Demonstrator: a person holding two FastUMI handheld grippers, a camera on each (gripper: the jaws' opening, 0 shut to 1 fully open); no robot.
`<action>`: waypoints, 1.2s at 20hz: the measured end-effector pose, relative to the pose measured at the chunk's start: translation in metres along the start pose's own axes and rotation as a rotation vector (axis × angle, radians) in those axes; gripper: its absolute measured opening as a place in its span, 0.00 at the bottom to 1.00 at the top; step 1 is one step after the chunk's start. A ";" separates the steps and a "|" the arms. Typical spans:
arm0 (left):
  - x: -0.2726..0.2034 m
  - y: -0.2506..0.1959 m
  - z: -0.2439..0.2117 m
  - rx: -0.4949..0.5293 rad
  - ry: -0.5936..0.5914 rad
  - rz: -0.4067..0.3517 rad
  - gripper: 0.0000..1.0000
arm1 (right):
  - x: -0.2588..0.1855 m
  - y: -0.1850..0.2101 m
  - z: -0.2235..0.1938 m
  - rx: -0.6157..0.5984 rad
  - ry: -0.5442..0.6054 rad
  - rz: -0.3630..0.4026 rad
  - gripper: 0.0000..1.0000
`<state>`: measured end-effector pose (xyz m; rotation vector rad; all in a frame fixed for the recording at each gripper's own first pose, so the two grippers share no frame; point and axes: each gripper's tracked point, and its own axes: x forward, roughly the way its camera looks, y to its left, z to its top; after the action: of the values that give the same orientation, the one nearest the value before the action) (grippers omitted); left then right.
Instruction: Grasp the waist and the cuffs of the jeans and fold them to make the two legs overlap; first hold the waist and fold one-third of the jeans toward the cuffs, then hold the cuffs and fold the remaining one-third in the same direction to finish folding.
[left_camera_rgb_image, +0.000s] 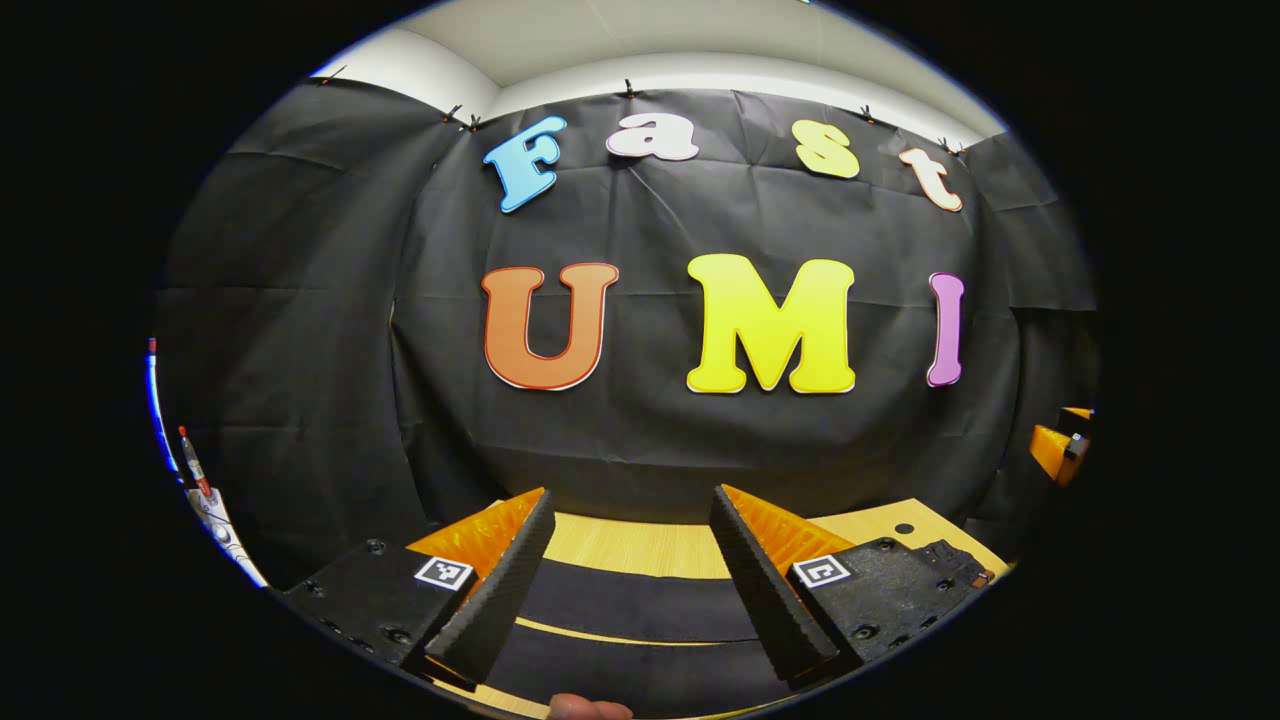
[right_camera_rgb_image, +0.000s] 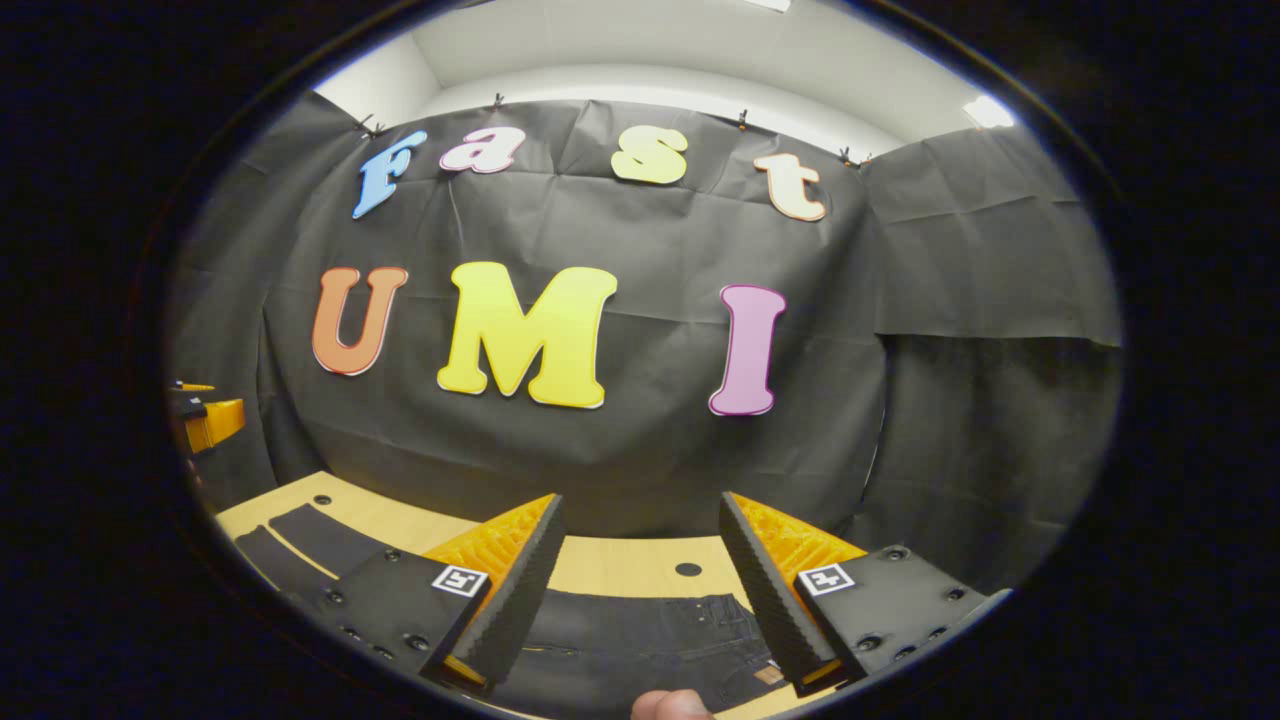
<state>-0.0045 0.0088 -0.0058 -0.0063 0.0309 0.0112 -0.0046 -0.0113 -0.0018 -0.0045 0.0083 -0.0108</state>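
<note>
Jeans (right_camera_rgb_image: 640, 625) flat on table (right_camera_rgb_image: 640, 560), long axis L–R, waist to right; L gripper (left_camera_rgb_image: 632, 570) & R gripper (right_camera_rgb_image: 640, 575) fingers spread, empty

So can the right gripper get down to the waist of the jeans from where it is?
Probably yes. The right gripper is open, and the jeans' waist lies flat on the table just below, with nothing between them.

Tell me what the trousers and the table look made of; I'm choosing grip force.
Jeans: dark denim, matte, judging by the stitched seams and pocket. Table: light wood or wood-look laminate, smooth, with faint grain lines; which one is unclear.
</note>
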 end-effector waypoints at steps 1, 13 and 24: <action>0.000 0.002 0.000 0.003 0.001 0.006 1.00 | 0.000 -0.002 -0.001 0.000 0.001 -0.002 0.94; -0.001 0.052 -0.007 -0.023 0.063 0.133 1.00 | 0.014 -0.049 -0.019 -0.020 0.054 0.011 0.97; -0.046 0.175 -0.112 -0.508 0.311 0.446 0.98 | 0.025 -0.128 -0.144 0.123 0.408 -0.020 0.96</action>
<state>-0.0555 0.1825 -0.1177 -0.5091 0.3397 0.4643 0.0174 -0.1398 -0.1459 0.1209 0.4154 -0.0319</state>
